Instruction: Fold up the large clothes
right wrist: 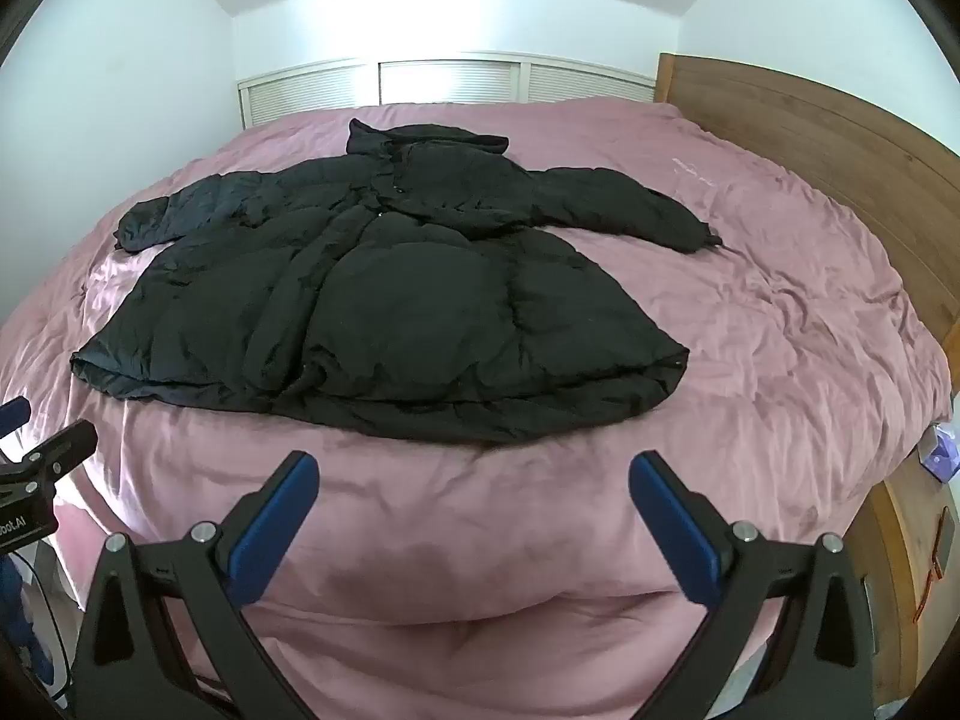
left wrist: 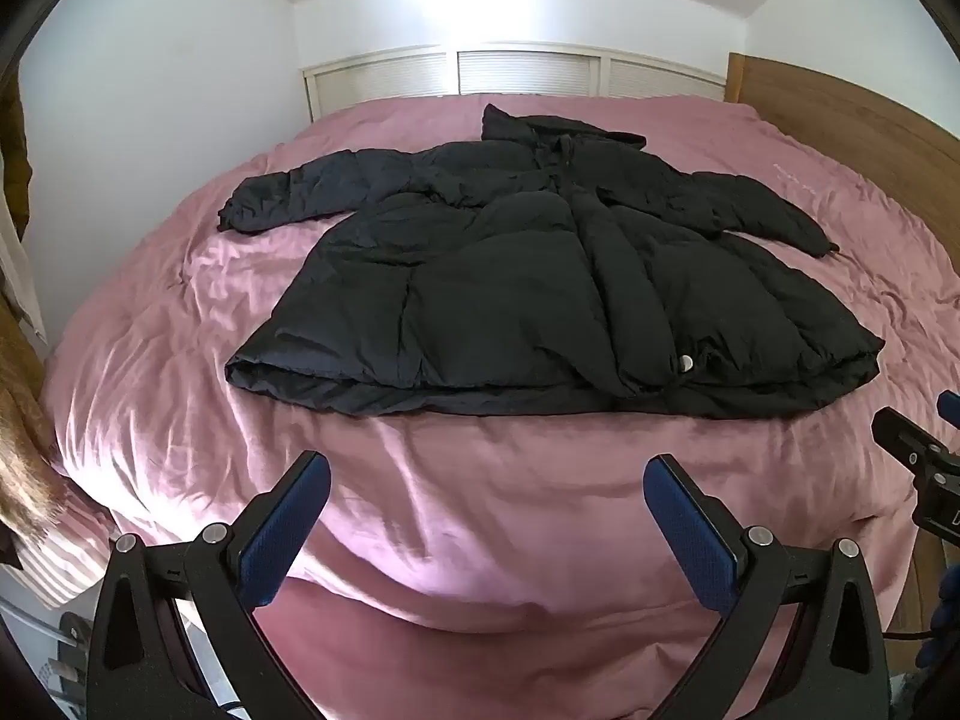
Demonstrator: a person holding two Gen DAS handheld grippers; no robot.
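Writing: partial white lettering ending in "oot.AI" on the body of the left claw (right wrist: pixel 36 450) as seen at the left edge of the right wrist view; small pale marking on the bed cover (left wrist: pixel 468 498) near the headboard side, too small to read.
Surroundings: wooden headboard (right wrist: pixel 810 150) along the right side of the bed; white slatted doors (left wrist: pixel 528 72) behind the far edge; white walls on both sides; small purple item (right wrist: pixel 939 450) beside the bed at the right edge, not identifiable.
Obstructions: only bare pink cover lies between each claw and the coat hem.
Coat: black padded coat (left wrist: pixel 540 276) lies flat on the bed, front up, both sleeves spread outward, hood toward the far edge, hem toward the cameras; one silver snap (left wrist: pixel 686 363) shows near the hem.
Left claw (left wrist: pixel 486 510): released, jaws spread wide, holding nothing; positioned short of the hem, near its middle.
Right claw (right wrist: pixel 474 507): released, jaws spread wide, holding nothing; short of the hem, toward its right half.
Relative position: both claws hover side by side, apart from the coat.
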